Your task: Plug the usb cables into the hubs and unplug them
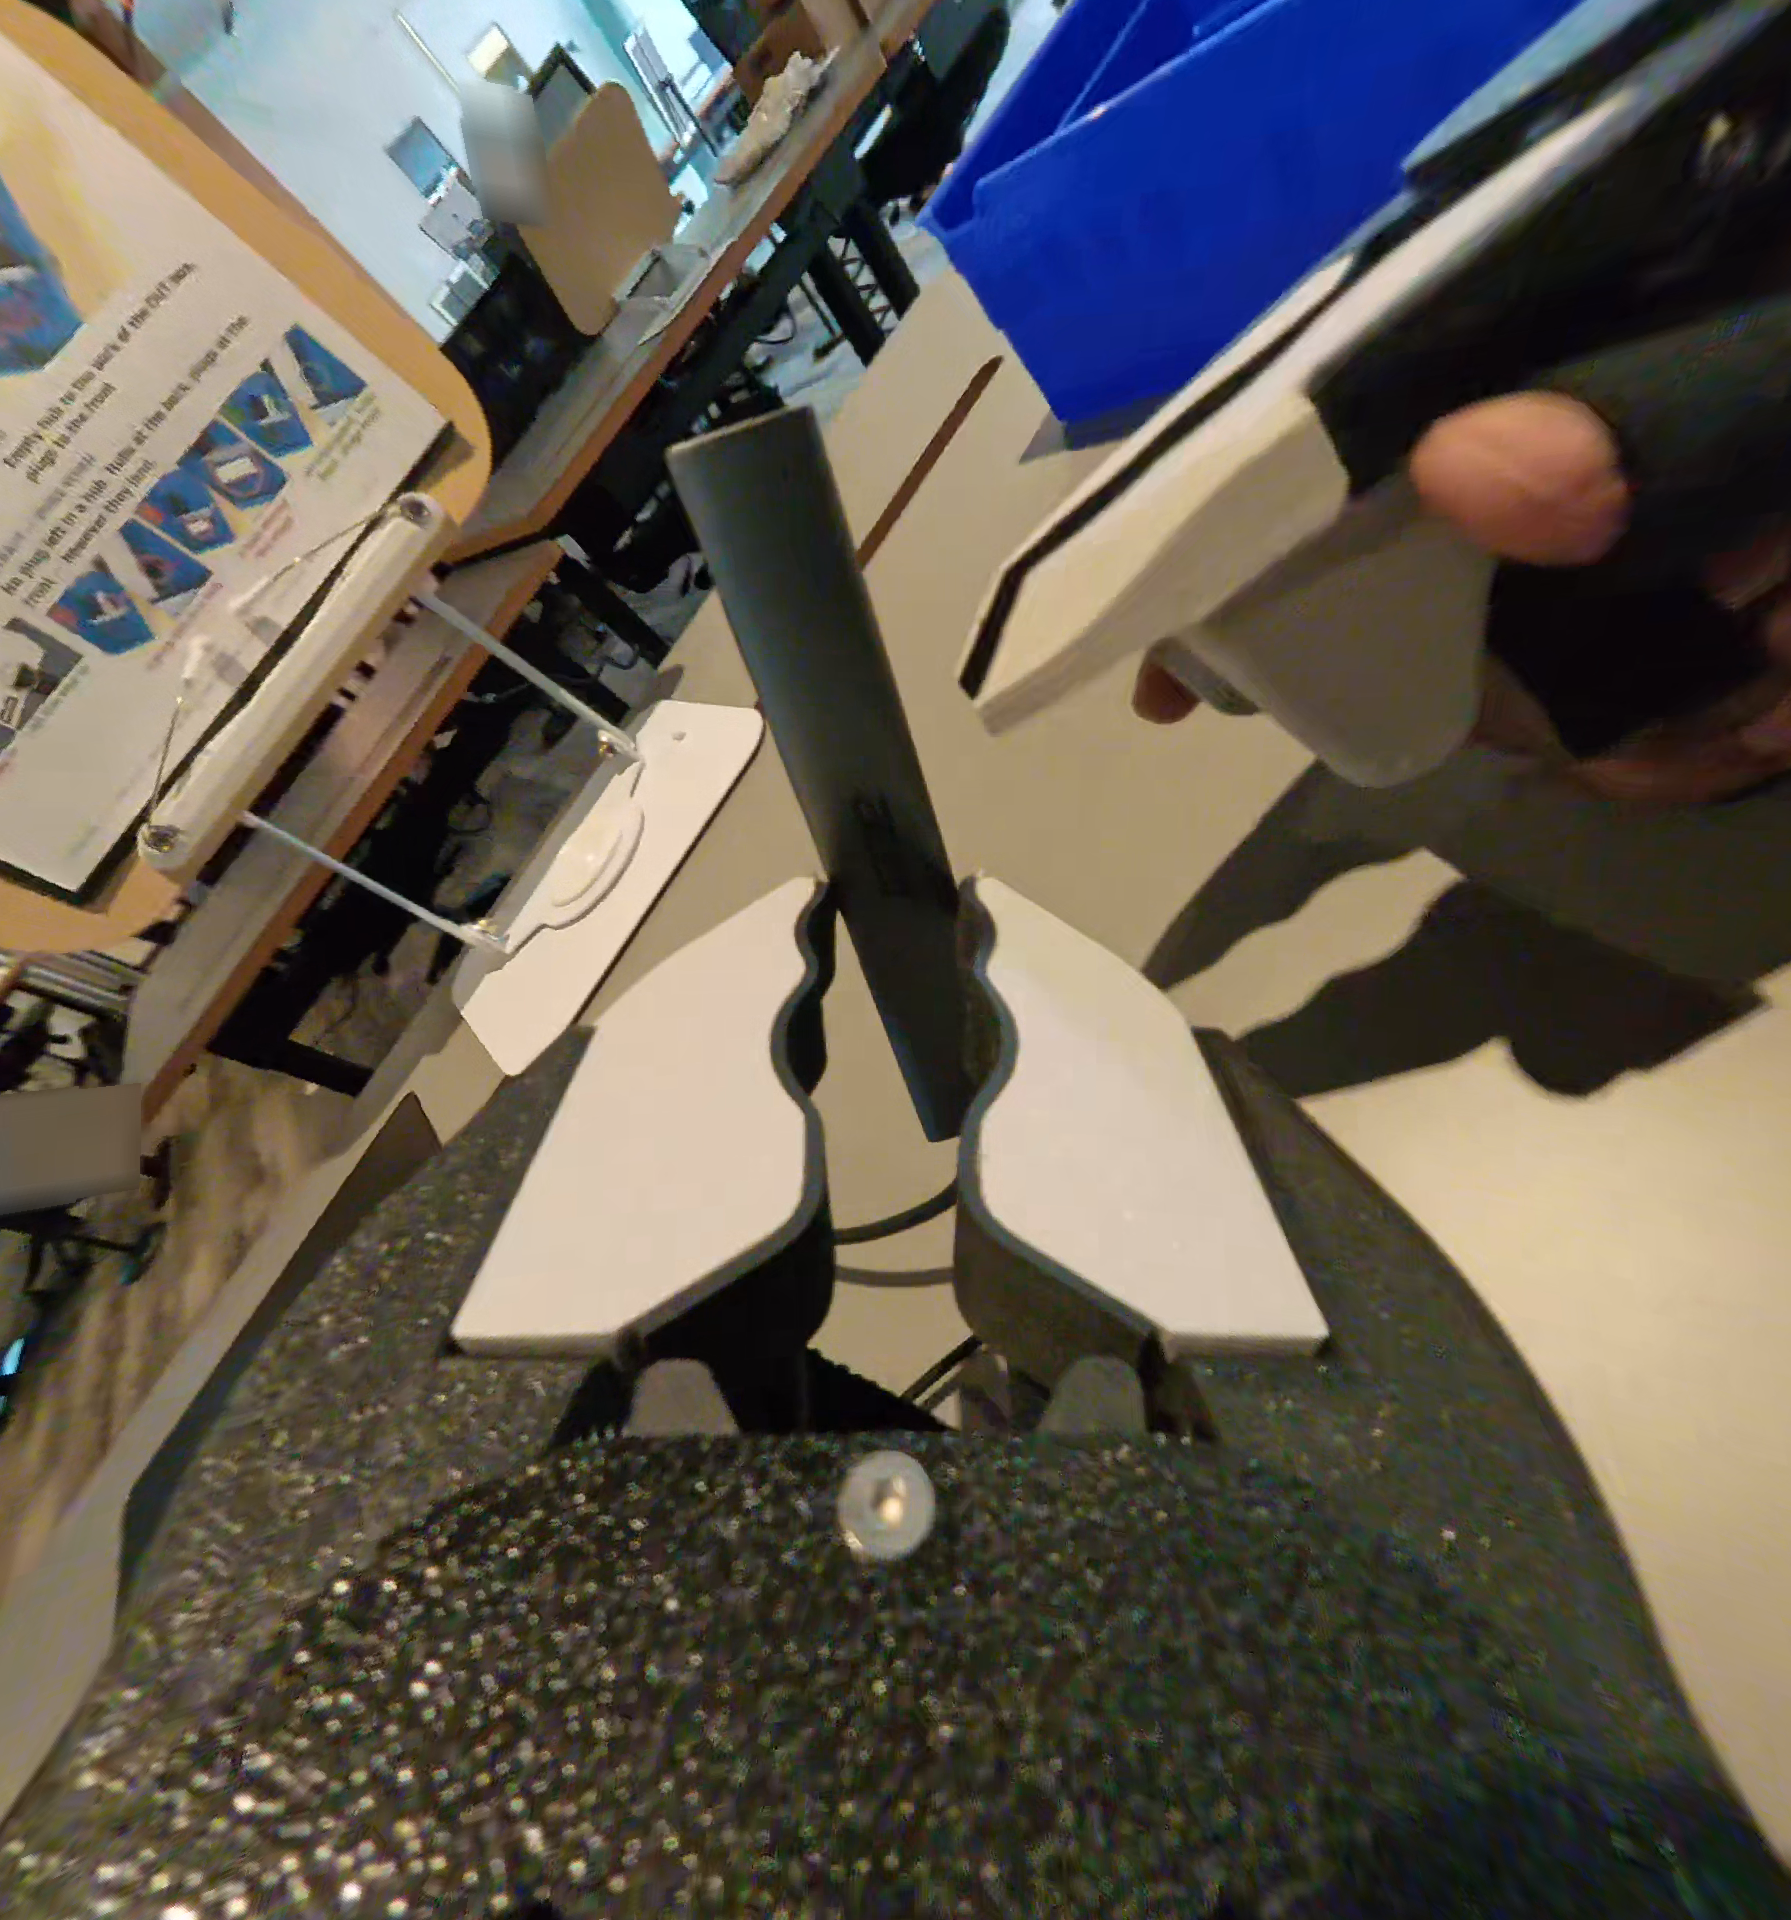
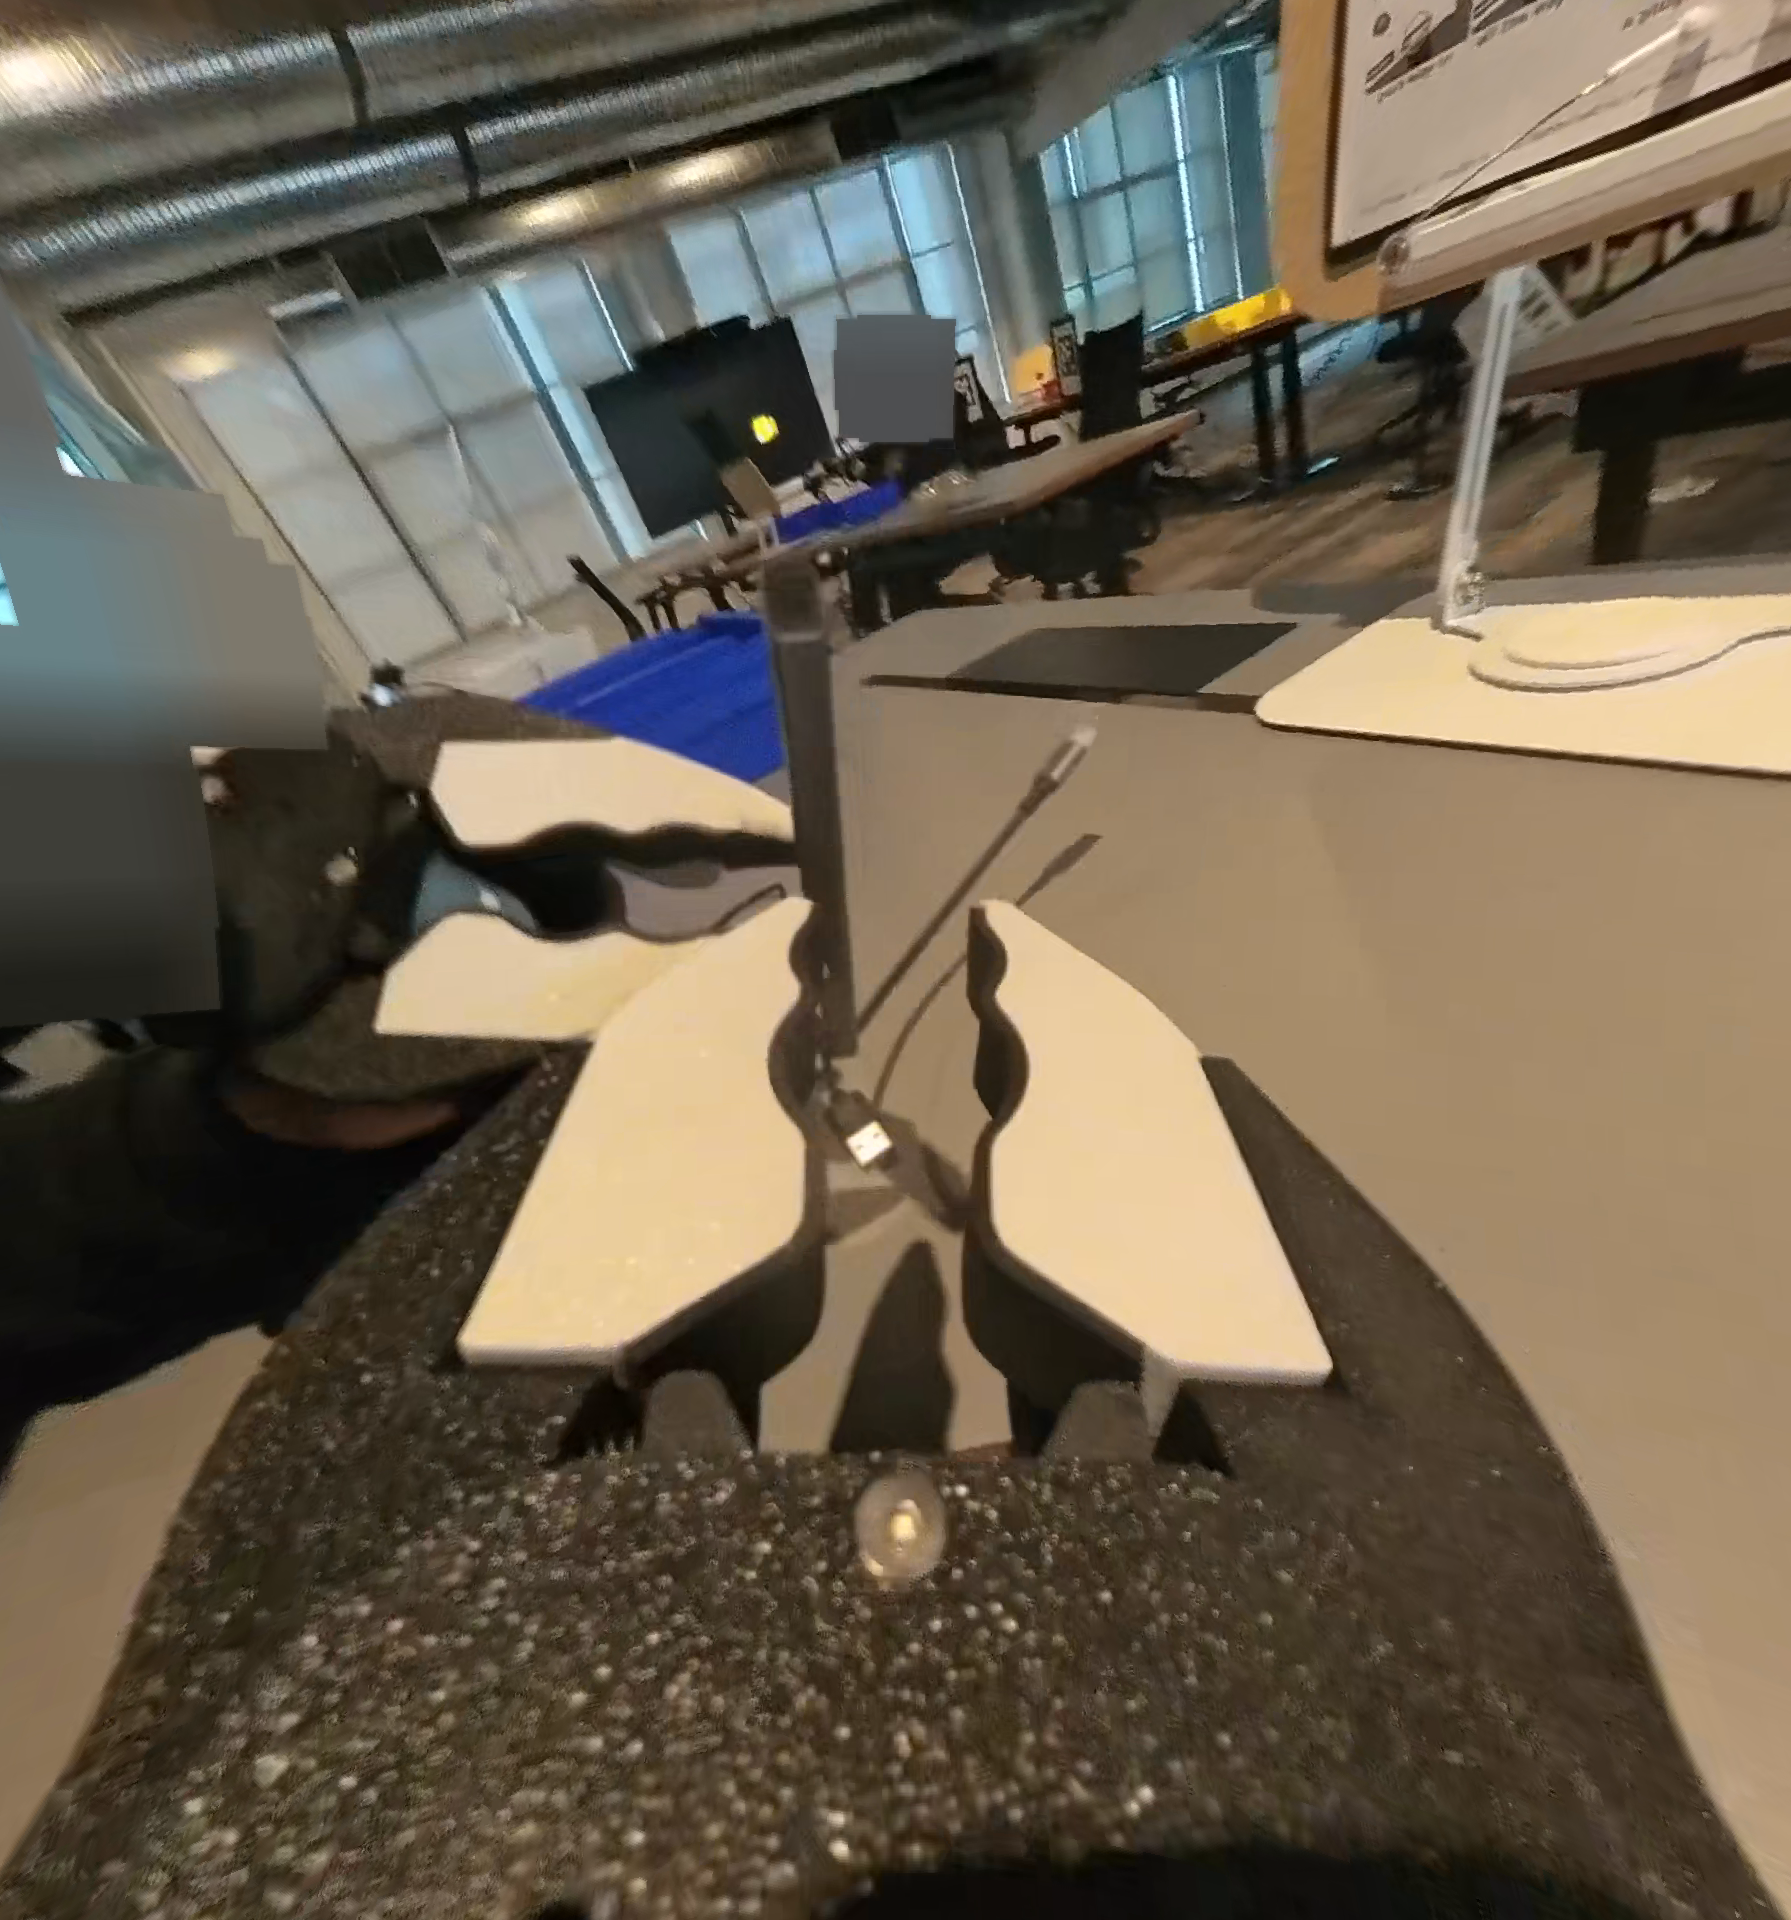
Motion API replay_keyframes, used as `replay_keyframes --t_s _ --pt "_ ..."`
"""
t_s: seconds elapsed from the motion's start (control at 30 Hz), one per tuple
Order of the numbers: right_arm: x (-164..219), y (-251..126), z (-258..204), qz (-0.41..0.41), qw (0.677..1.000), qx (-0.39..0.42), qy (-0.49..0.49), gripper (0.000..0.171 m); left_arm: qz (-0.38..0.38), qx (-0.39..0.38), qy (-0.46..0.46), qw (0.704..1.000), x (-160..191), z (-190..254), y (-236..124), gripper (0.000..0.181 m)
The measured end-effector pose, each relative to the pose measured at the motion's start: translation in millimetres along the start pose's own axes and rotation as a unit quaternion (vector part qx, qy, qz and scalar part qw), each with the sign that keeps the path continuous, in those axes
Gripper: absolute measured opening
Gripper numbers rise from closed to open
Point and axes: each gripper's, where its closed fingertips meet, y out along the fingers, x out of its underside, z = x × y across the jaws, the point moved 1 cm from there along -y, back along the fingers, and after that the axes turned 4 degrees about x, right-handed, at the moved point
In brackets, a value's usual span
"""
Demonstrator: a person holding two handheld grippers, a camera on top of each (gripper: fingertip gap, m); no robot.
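Observation:
My left gripper (image 1: 891,894) is shut on a long dark grey USB hub (image 1: 818,727) and holds it upright above the grey table (image 1: 1545,1403). In the right wrist view the hub (image 2: 813,831) stands edge-on, held by the left gripper (image 2: 792,862) coming in from the left. My right gripper (image 2: 891,914) is open. A silver USB plug (image 2: 868,1143) on a black cable lies between its fingers, untouched as far as I can see. A second cable end (image 2: 1073,746) sticks up over the table. The right gripper (image 1: 995,665), held by a hand, is at the upper right of the left wrist view.
Blue bins (image 1: 1182,208) stand beyond the hub. A wooden board with an instruction sheet (image 1: 143,520) rests on a white stand base (image 1: 652,831), which also shows in the right wrist view (image 2: 1597,675). A dark mat (image 2: 1130,660) lies at the table's far edge. Less than 4 cm separates the two grippers' tips.

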Motion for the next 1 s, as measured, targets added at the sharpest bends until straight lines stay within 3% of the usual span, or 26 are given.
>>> replay_keyframes --t_s 0.23,0.43,0.67,0.87,1.0 --pt "5.9 1.1 -4.1 -0.012 1.000 -0.024 0.005 0.029 0.002 -0.011 0.036 0.999 -2.0 13.0 4.4 0.022" --pt "5.1 -0.6 -6.7 -0.006 0.999 -0.030 -0.012 0.012 0.005 -0.012 0.073 0.997 -3.2 25.7 8.6 0.023" --pt "0.6 -3.9 -11.2 0.004 0.997 -0.030 -0.070 0.010 0.046 -0.007 0.067 0.997 -8.7 27.6 7.0 0.024" --pt "-11.4 -14.4 8.3 0.026 0.996 0.007 -0.084 0.010 0.105 0.018 -0.003 0.994 -17.6 11.8 -5.0 0.020" --pt "-17.7 -21.7 24.5 0.031 0.994 0.040 -0.093 0.010 0.096 0.119 -0.087 0.984 -1.5 0.4 -10.2 0.019"
